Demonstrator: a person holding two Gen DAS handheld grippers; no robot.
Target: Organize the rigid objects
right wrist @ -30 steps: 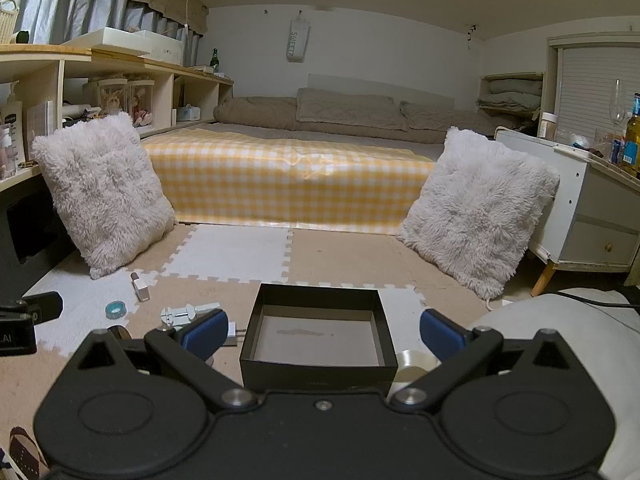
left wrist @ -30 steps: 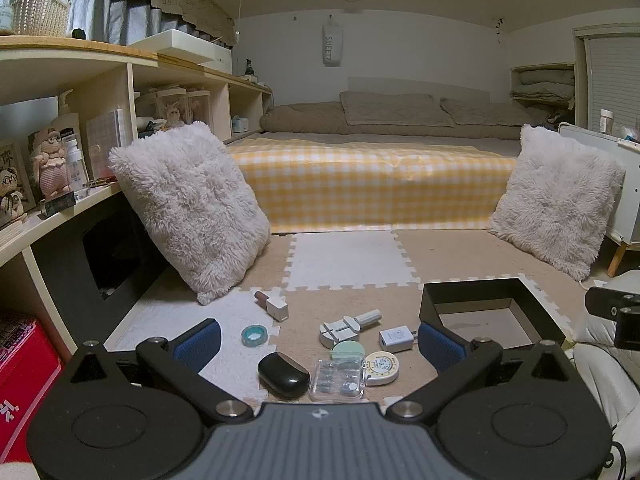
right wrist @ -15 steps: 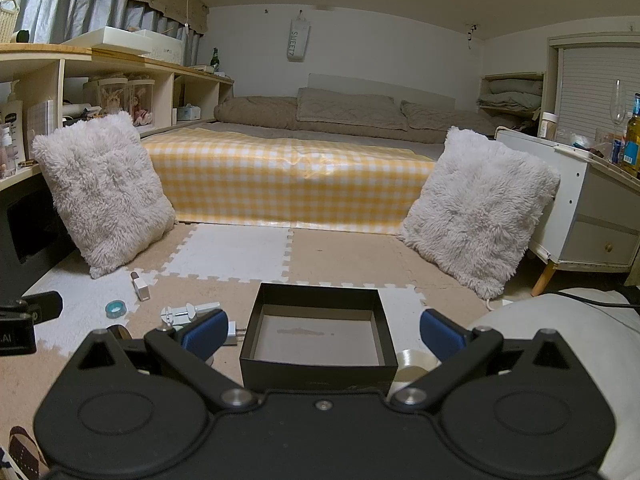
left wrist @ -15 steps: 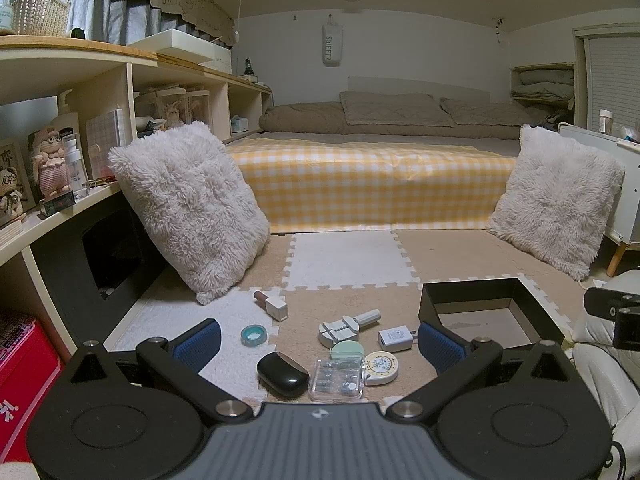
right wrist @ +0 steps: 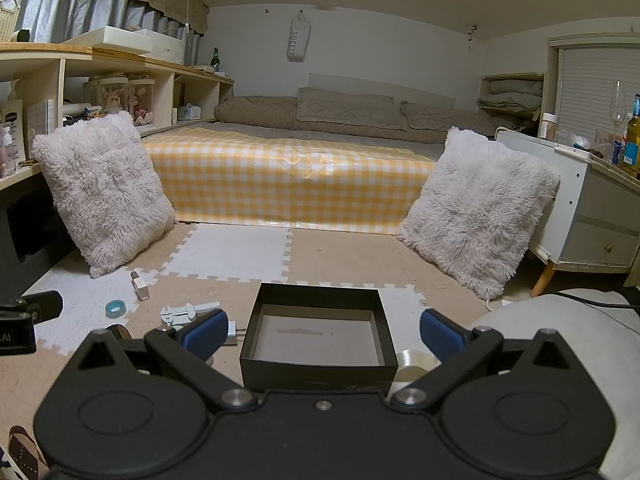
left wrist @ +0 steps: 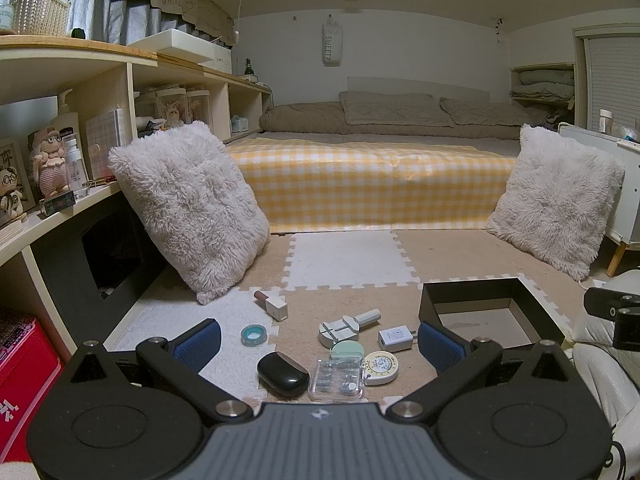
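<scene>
On the floor mat, the loose items lie in a cluster to the left of the box, presumably laid out there so each can be lifted across in a short move. Farthest left is a teal tape roll [left wrist: 253, 335], with a lipstick tube [left wrist: 272, 303] behind it near the foot of the fluffy cushion [left wrist: 188, 208]. Next comes a black oval case [left wrist: 283, 373], then a clear plastic case [left wrist: 338, 377] touching a round measuring tape [left wrist: 381, 367], with a mint-green disc [left wrist: 347, 349] just behind them. Further back lie a white hand tool [left wrist: 347, 324] and a white charger plug [left wrist: 396, 338], the plug nearest the box.

The left gripper [left wrist: 318, 342] hovers low over this cluster with its blue pads spread wide and nothing between them, so it is released and, by my reading, lined up to pick one of the near items.

To the right sits the black box [right wrist: 318, 336], open-topped and empty, its cardboard floor bare; it is the likely container for everything. The right gripper [right wrist: 320, 330] hangs directly before it, its fingers parted wider than the box and holding nothing. A pale tape roll [right wrist: 412, 362] lies just beside the box's right front corner, partly hidden by the gripper's frame.

No item is in the box yet, so the sorting appears to be at its start.
</scene>
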